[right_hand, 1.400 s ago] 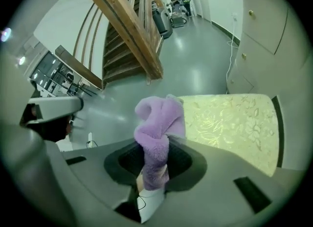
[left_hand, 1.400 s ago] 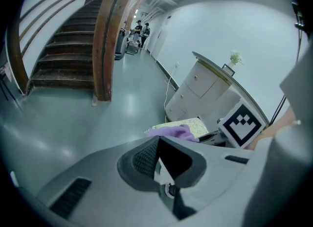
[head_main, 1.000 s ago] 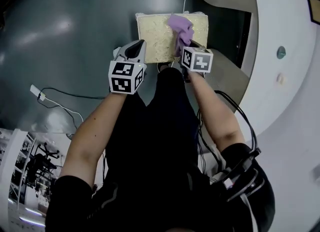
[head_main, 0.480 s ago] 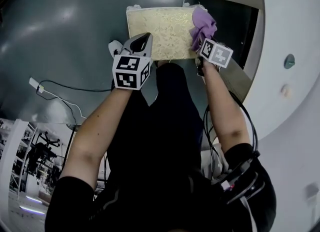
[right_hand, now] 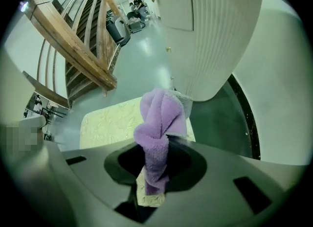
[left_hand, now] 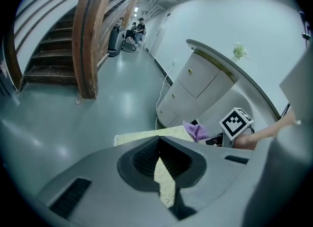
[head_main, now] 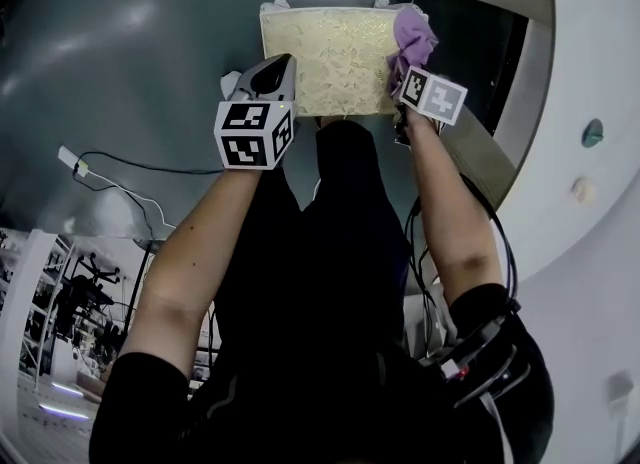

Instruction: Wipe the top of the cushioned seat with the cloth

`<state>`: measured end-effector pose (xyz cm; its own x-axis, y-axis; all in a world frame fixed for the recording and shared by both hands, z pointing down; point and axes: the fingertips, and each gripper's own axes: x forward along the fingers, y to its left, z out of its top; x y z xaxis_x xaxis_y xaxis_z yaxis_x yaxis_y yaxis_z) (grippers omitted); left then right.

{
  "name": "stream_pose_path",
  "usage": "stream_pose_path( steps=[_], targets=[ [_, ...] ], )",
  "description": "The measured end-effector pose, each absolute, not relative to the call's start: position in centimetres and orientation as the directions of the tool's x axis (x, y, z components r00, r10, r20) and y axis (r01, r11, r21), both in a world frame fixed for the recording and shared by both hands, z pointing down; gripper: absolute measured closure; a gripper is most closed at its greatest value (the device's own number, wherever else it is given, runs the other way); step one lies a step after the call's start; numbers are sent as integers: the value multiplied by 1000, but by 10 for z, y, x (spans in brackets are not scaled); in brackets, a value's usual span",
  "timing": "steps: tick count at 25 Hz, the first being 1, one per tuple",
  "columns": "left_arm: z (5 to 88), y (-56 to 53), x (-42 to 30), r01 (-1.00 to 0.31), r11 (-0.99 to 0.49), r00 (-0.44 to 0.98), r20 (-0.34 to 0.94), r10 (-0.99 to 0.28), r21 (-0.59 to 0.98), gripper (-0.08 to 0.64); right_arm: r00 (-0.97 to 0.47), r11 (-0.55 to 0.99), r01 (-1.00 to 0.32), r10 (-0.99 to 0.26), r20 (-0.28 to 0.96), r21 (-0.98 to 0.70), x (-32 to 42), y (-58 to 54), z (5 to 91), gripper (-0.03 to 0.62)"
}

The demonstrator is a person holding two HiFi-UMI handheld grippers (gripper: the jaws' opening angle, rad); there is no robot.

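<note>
- Head view: the cushioned seat [head_main: 335, 57] is lying on the grey floor [head_main: 140, 42], just ahead of the person's legs. The right gripper [head_main: 403, 70] is sitting at the seat's right edge. It is pinching the purple cloth [head_main: 412, 37], which is bunching up over the far right corner. The left gripper [head_main: 277, 67] is pointing at the near left part of the seat; contact cannot be told.
- Left gripper view: the jaws are meeting at the tips with nothing between them. The seat is showing just past the tips and through the slit below them. The cloth is lying at the seat's right end, well apart from this gripper.
- Right gripper view: the jaws are clamping tight on the cloth, which is rising twisted from between them. The seat is spreading beyond it and to the left. A white curved cabinet [right_hand: 215, 35] is standing near, behind the seat.
</note>
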<state>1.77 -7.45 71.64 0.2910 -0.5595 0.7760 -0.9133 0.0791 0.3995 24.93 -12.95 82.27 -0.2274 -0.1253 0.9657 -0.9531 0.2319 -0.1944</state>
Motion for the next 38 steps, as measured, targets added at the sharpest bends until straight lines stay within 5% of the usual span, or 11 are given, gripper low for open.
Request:
stream_pose_path(
  steps=[38],
  targets=[
    [702,2,-147,-914,130,242,775,-584,384,557,-243,456,-866,-23,970,-206,39,-46,822,494]
  ],
)
